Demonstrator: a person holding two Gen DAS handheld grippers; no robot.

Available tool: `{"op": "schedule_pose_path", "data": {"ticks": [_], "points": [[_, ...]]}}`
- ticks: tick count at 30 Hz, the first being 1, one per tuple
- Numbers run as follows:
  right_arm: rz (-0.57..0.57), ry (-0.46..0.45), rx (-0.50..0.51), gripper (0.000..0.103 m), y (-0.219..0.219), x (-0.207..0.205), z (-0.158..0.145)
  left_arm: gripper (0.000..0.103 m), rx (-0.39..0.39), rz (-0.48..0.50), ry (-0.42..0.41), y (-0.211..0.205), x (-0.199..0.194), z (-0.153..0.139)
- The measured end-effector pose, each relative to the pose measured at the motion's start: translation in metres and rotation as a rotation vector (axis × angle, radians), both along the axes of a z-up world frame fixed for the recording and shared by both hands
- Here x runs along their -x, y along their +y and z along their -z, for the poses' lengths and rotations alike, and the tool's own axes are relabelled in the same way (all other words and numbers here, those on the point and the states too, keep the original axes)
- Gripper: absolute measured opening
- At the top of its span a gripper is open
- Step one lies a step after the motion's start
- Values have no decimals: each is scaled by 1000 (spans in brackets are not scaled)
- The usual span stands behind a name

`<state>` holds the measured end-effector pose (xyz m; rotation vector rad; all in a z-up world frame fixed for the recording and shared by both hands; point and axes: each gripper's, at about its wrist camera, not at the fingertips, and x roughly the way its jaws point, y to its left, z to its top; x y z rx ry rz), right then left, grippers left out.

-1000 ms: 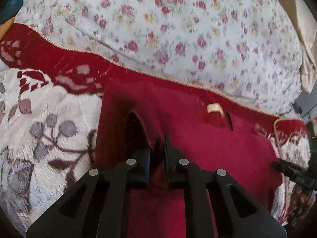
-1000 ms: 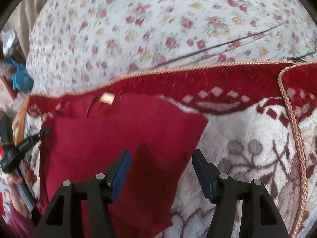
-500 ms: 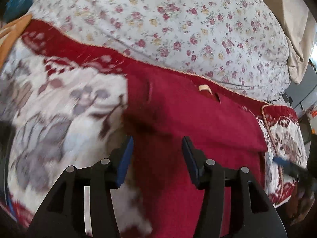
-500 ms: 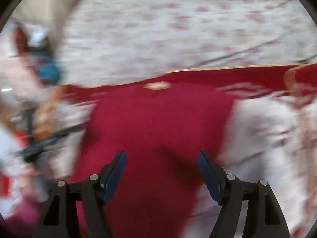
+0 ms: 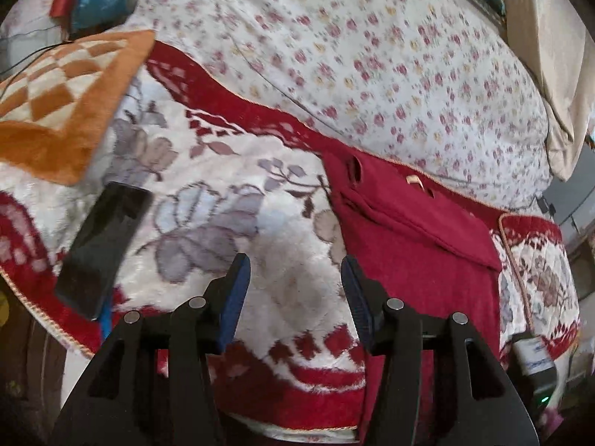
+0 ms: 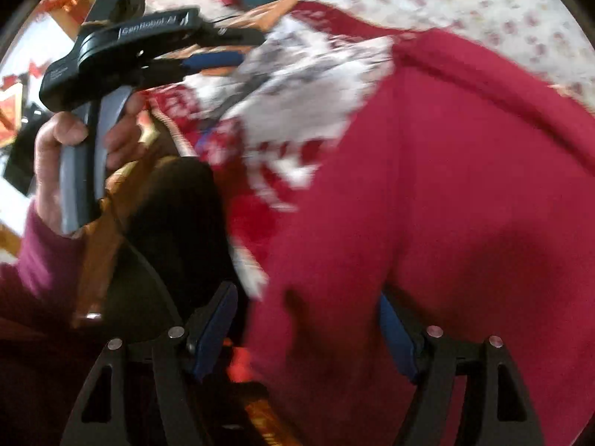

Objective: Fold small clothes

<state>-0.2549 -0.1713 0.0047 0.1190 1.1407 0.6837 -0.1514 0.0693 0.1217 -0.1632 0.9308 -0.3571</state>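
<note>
**anon1:** Red garment has ended up way off to the right in the left wrist view. A second ago the left gripper was pinched shut on it; now its jaws are wide apart with nothing between them, sitting over bare blanket.

**anon2:** Yeah, and the right wrist view swung hard too. It was looking across the garment at the floral duvet; now the red cloth fills most of the frame, pretty blurred.

**anon1:** What's the setup?

**anon2:** Bed with a plush white-and-red flowered blanket with a gold cord edge. Floral duvet is heaped up behind it. Orange checkered cushion on the left, and a black phone lies on the blanket near its edge. Garment lies flat on the blanket up against the duvet, neck label showing.

**anon1:** And the grippers?

**anon2:** Right gripper is spread wide, with the garment's lower edge between its fingers, though I can't tell if the pads touch it. You can see the person's left hand wrapped round the other gripper's handle, maroon sleeve at the wrist, held off the left side of the bed.
</note>
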Motion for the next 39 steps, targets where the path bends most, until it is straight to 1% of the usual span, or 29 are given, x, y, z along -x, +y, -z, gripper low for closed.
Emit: {"op": "schedule_pose_path", "data": {"ticks": [2, 4, 5, 7, 8, 9, 10, 11, 13, 16, 20, 23, 26, 27, 28, 30, 31, 33, 35, 39], "points": [[-11, 43, -106, 74, 22, -7, 7, 51, 7, -7, -5, 5, 1, -3], [-23, 51, -179, 73, 51, -12, 9, 51, 12, -11, -5, 7, 2, -6], [-38, 62, -236, 73, 65, -13, 8, 51, 20, -8, -6, 8, 3, -6], [-99, 121, -378, 73, 88, -4, 6, 52, 19, 7, -5, 9, 6, -6], [-134, 138, -398, 73, 95, 3, 5, 55, 16, 10, -4, 9, 8, -4], [-179, 143, -388, 73, 101, 11, 3, 59, 17, 9, -5, 10, 9, -4], [-209, 136, -347, 73, 103, 19, 1, 60, 22, 9, -4, 11, 12, -1], [-216, 116, -288, 73, 100, 28, -3, 60, 25, 14, -1, 11, 14, 1], [-167, 76, -235, 73, 77, 37, -10, 61, 23, 43, 17, 9, 20, 9], [34, 43, -160, 73, 12, 45, -25, 61, 11, 85, 51, 2, 31, 24], [369, 54, -17, 73, -85, 72, -35, 61, 2, 135, 81, -10, 45, 39], [562, 120, 76, 73, -138, 94, -27, 61, -9, 169, 111, -24, 52, 49], [697, 153, 136, 73, -168, 108, -13, 61, -22, 181, 137, -29, 60, 53], [717, 172, 129, 71, -171, 109, -6, 61, -26, 185, 146, -29, 64, 54], [723, 196, 90, 69, -172, 111, 3, 61, -30, 192, 153, -29, 68, 54], [711, 235, 17, 69, -166, 108, 16, 61, -50, 211, 170, -27, 76, 56], [694, 247, 8, 68, -162, 110, 19, 61, -65, 217, 184, -26, 81, 59], [673, 239, 33, 69, -164, 120, 20, 61, -88, 231, 217, -24, 87, 67], [682, 239, 33, 69, -165, 121, 21, 61, -114, 249, 252, -25, 95, 76], [712, 292, 17, 69, -171, 124, 37, 61, -173, 280, 293, -28, 105, 92]]}}
